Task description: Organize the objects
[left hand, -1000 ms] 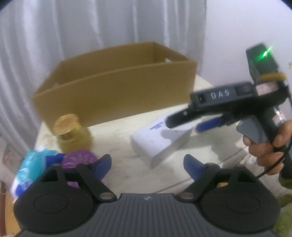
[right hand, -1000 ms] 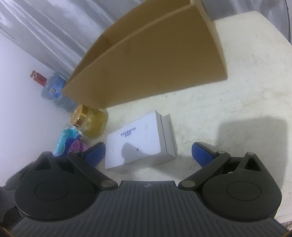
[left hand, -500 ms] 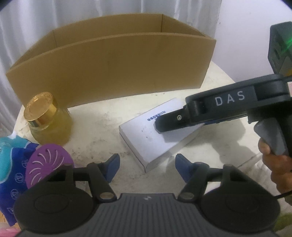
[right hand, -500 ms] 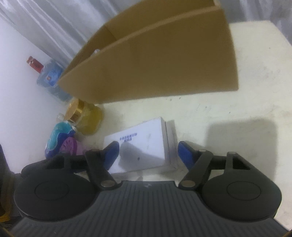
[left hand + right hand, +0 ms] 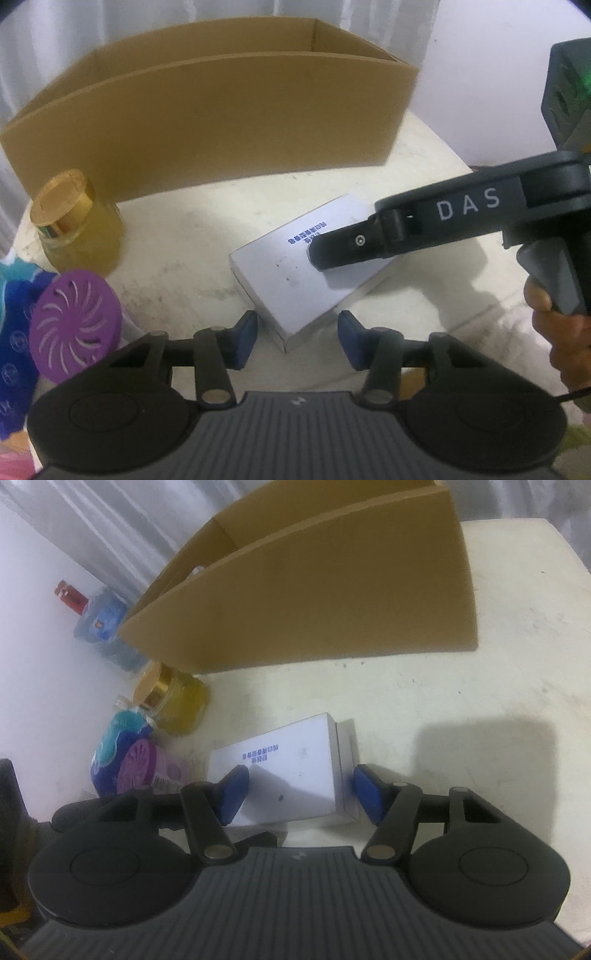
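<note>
We see both grippers w/ black linkage arms, blue pads, silver pivot screws, ribbed grey housing. Right gripper point(image 5: 334, 254) reads "DAS" in white, grey trigger, green LED.

"DAS" is being shown in white capital letters on the black body of the right gripper point(image 5: 321, 254), where it is being seen from the left wrist view. A short block of small blue print is being carried on the top face of the white box point(image 5: 306, 277), but the characters are too small and blurry to be read, honestly. The same blue print is being shown on that box in the right wrist view, and it isn't readable there either. Some marking is being shown on the blue bottle point(image 5: 105, 627) by the wall; nothing legible.
</note>
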The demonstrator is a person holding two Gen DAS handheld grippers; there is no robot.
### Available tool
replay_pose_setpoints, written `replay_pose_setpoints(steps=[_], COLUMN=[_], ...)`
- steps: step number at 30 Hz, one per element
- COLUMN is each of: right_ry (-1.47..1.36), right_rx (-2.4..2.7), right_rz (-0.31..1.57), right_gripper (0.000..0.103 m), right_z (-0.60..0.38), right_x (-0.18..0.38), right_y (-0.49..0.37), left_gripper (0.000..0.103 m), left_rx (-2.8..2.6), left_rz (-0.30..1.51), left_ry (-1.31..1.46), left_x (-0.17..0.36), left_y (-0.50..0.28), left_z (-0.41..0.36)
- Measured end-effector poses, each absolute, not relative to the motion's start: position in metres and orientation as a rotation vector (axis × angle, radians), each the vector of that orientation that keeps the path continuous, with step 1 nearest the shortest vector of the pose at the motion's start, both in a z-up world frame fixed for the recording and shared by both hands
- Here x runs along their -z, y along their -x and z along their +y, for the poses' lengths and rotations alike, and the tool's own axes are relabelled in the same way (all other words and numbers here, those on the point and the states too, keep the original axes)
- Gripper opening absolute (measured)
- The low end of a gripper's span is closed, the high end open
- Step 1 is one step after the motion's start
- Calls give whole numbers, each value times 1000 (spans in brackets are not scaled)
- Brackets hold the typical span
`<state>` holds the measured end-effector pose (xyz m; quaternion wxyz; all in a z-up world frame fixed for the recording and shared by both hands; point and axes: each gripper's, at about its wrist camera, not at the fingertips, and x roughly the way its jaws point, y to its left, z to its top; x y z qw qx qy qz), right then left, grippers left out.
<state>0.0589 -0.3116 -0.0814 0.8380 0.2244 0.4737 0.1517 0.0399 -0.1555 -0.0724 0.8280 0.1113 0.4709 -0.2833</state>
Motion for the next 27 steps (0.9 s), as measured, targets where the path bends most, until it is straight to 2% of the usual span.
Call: replay_pose_setpoints(steps=[6,9,15,27], right_ry=[-435,-416,-454,-463], right_rx=[-323,-317,-319,-315], right_rz=[999,991,991,992], right_gripper=[62,62,62,69], right_z=[-315,-314,-318,-313], right_x=[77,76,81,85], right_y=[-45,-45,-49,-49], left_gripper=[49,59,67,67], left_rx=[631,623,635,628], left_rz=[1003,1006,984,973], left_ry=[-239,-269,-297,-295], left_x=[73,75,72,73], left_y=[-40,-45,-42,-39], left_z=[-152,-156,-164,-167])
